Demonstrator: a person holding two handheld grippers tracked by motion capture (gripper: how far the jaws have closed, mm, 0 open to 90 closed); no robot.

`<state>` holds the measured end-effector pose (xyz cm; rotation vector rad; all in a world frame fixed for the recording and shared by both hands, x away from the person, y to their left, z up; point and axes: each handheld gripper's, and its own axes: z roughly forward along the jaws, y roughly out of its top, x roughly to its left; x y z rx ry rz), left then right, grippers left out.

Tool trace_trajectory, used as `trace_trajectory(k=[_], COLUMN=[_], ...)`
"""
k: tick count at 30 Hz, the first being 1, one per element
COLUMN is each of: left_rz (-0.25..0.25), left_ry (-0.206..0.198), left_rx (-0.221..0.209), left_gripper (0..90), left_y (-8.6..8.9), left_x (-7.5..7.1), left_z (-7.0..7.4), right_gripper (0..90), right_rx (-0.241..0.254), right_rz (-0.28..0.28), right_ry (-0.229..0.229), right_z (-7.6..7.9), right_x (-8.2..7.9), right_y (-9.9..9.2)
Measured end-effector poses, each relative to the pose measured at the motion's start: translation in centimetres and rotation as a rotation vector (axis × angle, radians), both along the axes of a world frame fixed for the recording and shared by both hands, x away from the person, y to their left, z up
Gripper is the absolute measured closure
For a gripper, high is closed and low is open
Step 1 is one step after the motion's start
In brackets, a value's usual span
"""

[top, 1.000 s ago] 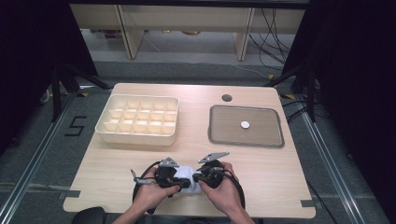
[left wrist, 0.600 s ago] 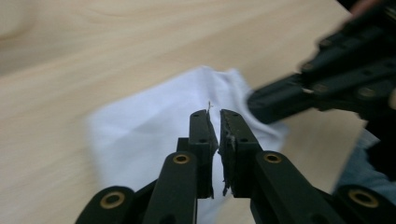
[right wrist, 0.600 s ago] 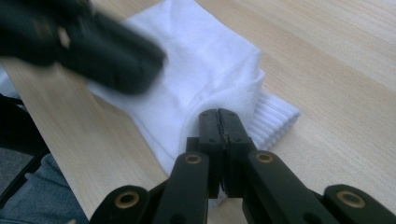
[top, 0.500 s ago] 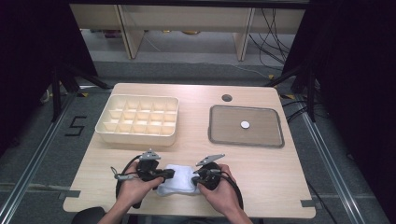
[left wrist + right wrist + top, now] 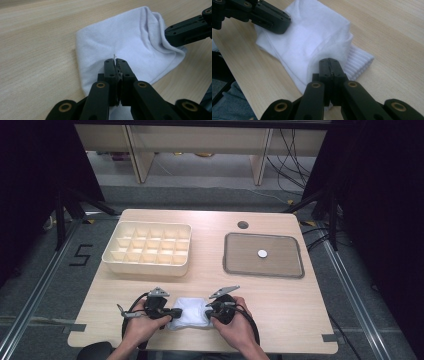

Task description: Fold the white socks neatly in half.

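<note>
At the near edge of the pale wooden desk (image 5: 280,285) lay a white folded cotton sock (image 5: 190,316), between the person's two hands. The left tool (image 5: 176,312) had moved in from the left since a second ago; its jaws had just been closing and now pinched the sock's left edge (image 5: 115,60), cloth caught between the pads. The right tool (image 5: 208,310) was pressed together on the fold by the ribbed cuff (image 5: 359,62). With both ends gripped, the sock looked ready for another fold or lift. The cream compartment tray (image 5: 147,267) and grey flat tray (image 5: 263,270) stood well apart.
</note>
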<state>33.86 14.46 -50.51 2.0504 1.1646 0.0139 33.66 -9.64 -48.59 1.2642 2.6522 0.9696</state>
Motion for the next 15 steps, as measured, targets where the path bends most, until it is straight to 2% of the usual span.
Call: trace_trajectory(k=[1,3,5,7,9,10,12,13,15], left_rz=[-0.001,-0.007,0.011,0.049,0.094,0.103,0.131,0.130,0.120], left_ry=[0.000,0.004,-0.020,-0.045,-0.049,-0.042,-0.002,0.014,0.053], left_rx=[-0.002,-0.010,-0.025,-0.050,-0.050,-0.054,-0.060,-0.047,-0.049], left_gripper=[86.0,83.1,81.3,76.6,69.6,66.1,62.6,61.4,58.9], left_y=[0.0,0.1,0.5,1.1,2.0,2.3,2.8,3.0,2.9], left_x=[0.0,0.0,-0.1,-0.2,0.0,0.1,0.5,0.6,0.7], left_z=[0.0,0.2,0.8,1.5,2.0,1.9,1.6,1.4,1.1], right_gripper=[90.0,90.0,90.0,90.0,90.0,90.0,90.0,90.0,90.0], right_rx=[-0.007,0.001,0.002,-0.001,-0.001,-0.002,0.002,0.003,0.005], right_rz=[-0.016,-0.001,-0.003,-0.004,-0.005,-0.005,-0.007,-0.006,-0.005], right_ry=[0.011,0.003,0.006,0.002,0.000,-0.001,0.007,0.005,0.002], right_z=[0.0,0.0,0.0,0.0,0.0,0.0,-0.1,-0.1,-0.1], right_x=[-0.1,0.0,0.0,0.0,0.0,0.0,0.0,0.0,0.0], right_y=[0.0,0.0,0.0,0.0,0.0,0.0,0.0,0.0,0.0])
